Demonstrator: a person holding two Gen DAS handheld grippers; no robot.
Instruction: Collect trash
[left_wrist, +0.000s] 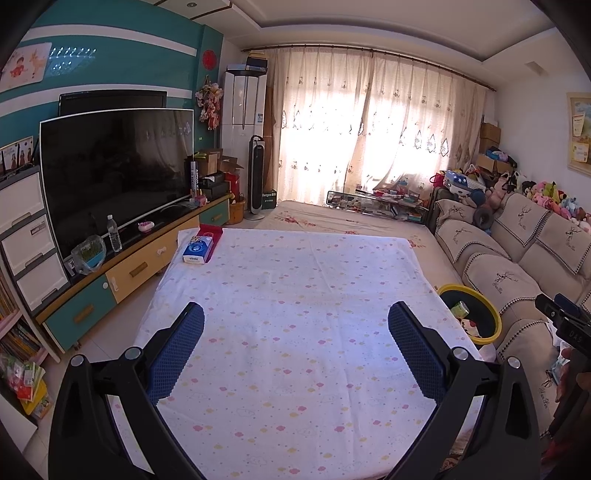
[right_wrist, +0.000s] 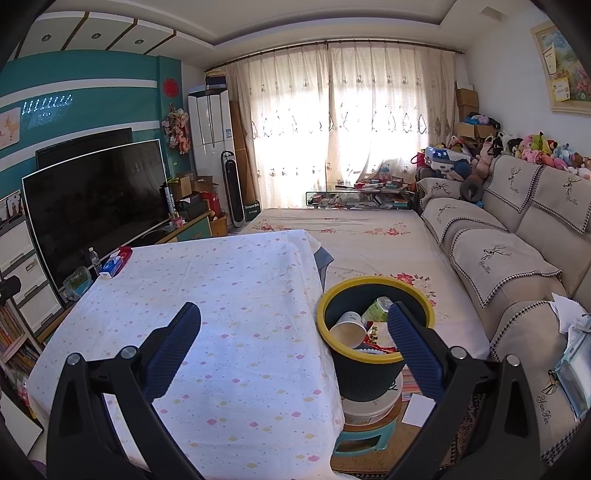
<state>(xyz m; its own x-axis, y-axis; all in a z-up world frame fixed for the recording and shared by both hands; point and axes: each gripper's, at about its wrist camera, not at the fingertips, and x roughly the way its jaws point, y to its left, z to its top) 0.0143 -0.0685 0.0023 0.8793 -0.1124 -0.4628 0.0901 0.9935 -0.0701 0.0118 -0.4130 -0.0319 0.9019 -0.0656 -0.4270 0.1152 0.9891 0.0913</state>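
A: Where's the trash?

B: In the bin (right_wrist: 375, 325), which stands just beside the worktop's (right_wrist: 229, 317) right edge. A paper cup (right_wrist: 349, 326), a green bottle (right_wrist: 376, 308) and red wrappers (right_wrist: 373, 341) lie inside it.

A: And the two tools?

B: The left hand-held gripper (left_wrist: 295, 343) hangs over the cloth with its fingers spread wide, nothing between them. The right hand-held gripper (right_wrist: 293, 341) is spread too, one finger over the cloth, the other in front of the bin.

A: Anything on the cloth?

B: A tissue pack (left_wrist: 198, 250) at the far left corner.
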